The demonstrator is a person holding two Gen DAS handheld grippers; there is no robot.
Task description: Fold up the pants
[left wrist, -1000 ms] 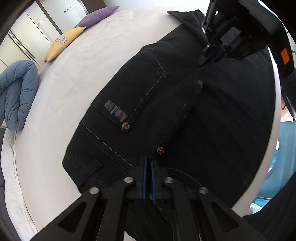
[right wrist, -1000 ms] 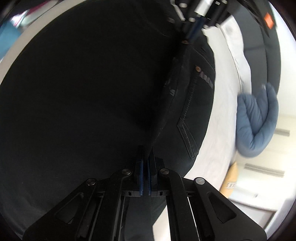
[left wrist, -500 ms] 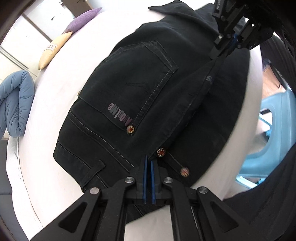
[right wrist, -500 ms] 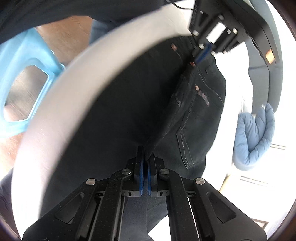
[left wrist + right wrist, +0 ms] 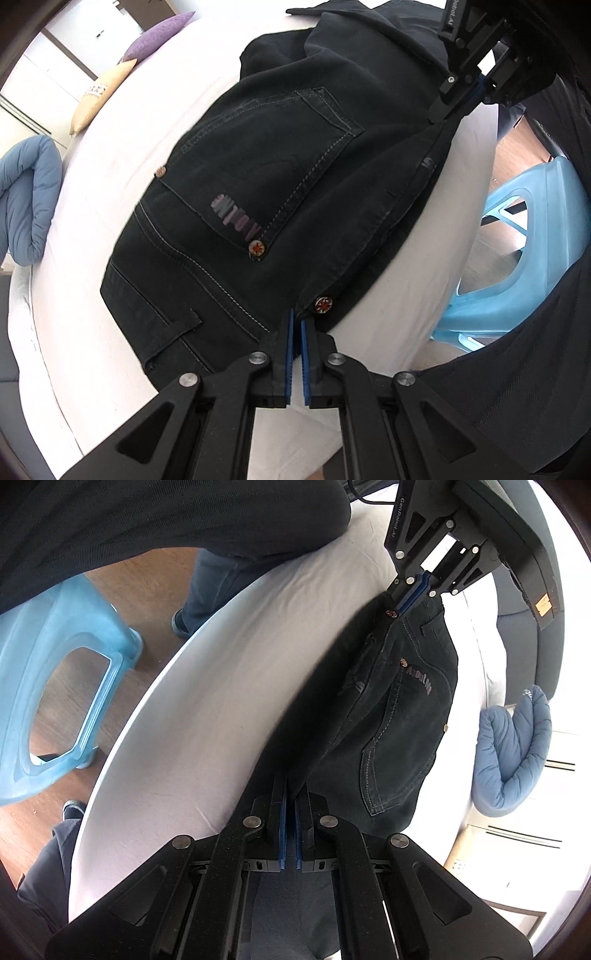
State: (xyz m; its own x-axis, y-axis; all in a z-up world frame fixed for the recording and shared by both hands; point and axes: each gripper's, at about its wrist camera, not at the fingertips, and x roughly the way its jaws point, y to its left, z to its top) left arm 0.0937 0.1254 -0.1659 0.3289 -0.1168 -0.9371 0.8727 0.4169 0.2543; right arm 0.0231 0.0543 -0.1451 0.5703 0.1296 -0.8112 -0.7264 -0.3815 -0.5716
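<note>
Your left tool [image 5: 295, 325] and right tool [image 5: 291, 797], both clamped on the black pants [image 5: 280, 177], have carried the near half away from the bed's [image 5: 229, 686] front edge onto the far half, so the lengthwise fold looks nearly laid.

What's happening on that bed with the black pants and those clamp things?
A person is folding black pants on a white bed with a handheld gripper in each hand. The left gripper is shut on the waist end near a rivet, the right gripper is shut on the same edge farther along. The back pocket faces up. A blue stool stands beside the bed.
</note>
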